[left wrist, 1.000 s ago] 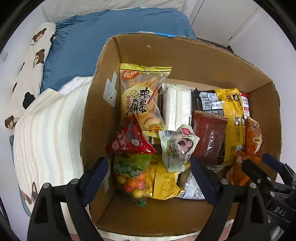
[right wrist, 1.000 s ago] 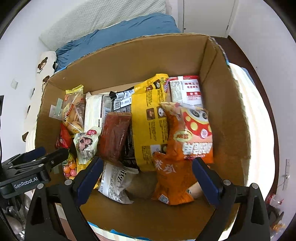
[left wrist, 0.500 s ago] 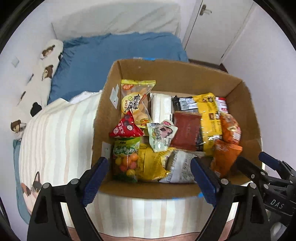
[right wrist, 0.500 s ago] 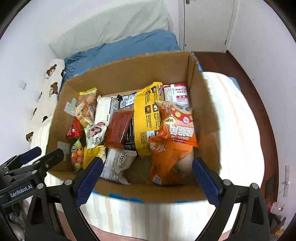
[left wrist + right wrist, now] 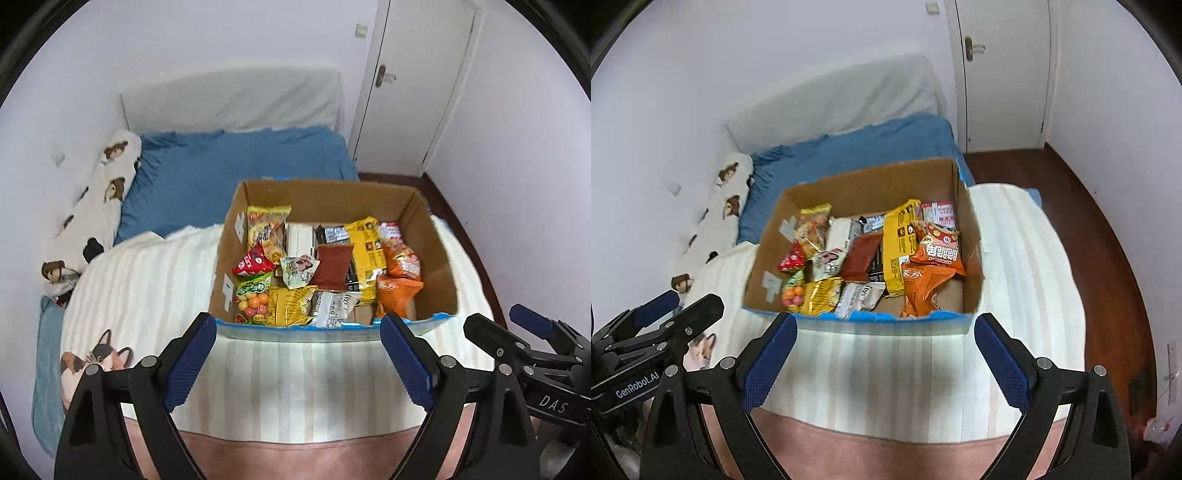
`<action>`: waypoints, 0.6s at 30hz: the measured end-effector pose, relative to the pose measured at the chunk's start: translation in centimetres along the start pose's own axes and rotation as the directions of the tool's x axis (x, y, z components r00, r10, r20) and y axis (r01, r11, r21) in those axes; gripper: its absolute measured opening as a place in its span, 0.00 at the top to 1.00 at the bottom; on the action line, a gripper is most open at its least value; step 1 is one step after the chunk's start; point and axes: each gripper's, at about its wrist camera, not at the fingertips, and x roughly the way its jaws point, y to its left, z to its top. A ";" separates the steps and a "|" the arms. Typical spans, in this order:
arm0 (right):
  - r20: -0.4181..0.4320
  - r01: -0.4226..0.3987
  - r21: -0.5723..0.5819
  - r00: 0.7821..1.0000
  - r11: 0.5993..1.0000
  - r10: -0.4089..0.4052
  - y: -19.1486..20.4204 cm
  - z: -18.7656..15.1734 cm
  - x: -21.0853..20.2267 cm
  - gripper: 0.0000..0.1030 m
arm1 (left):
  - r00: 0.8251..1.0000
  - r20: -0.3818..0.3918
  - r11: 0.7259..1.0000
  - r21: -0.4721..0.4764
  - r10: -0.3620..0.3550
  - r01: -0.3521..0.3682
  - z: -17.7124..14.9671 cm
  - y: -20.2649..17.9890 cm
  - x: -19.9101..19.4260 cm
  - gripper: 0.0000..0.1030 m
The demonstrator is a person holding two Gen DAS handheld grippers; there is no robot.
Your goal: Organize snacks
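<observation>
An open cardboard box (image 5: 439, 254) (image 5: 971, 236) sits on the bed, packed with snack bags. Along its left side lie a yellow biscuit bag (image 5: 266, 229), a red triangular packet (image 5: 254, 262) and a bag of coloured candy (image 5: 252, 300). An orange chip bag (image 5: 400, 260) (image 5: 938, 251) and a long yellow packet (image 5: 365, 247) lie on the right. My left gripper (image 5: 297, 330) is open and empty, short of the box's near rim. My right gripper (image 5: 885, 328) is likewise open and empty before that rim. Each gripper shows at the edge of the other's view.
The box rests on a cream striped blanket (image 5: 147, 288) with a cat print. Beyond it are a blue sheet (image 5: 240, 162) and a bear-print pillow (image 5: 107, 192) along the left wall. A white door (image 5: 413, 85) and dark wooden floor (image 5: 1100, 229) lie to the right.
Both grippers have drawn back and upward from over the box, which now looks smaller and farther off. More of the bed and room shows. Both pairs of jaws stay open and empty.
</observation>
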 end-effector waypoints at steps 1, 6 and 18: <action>0.012 0.002 -0.006 1.000 1.000 -0.002 0.1 -0.4 -0.9 0.04 | 1.000 0.013 1.000 0.001 0.002 -0.002 -0.3 0.0 -0.8 0.12; 0.081 0.017 -0.031 0.997 0.999 -0.014 0.7 -2.7 -5.5 0.01 | 0.997 0.081 1.000 0.018 0.017 -0.019 -2.2 -0.4 -5.1 0.12; 0.165 0.025 -0.071 0.986 0.997 -0.013 2.1 -7.1 -13.2 0.00 | 0.987 0.155 0.999 0.010 0.035 -0.037 -6.2 -0.2 -11.6 0.12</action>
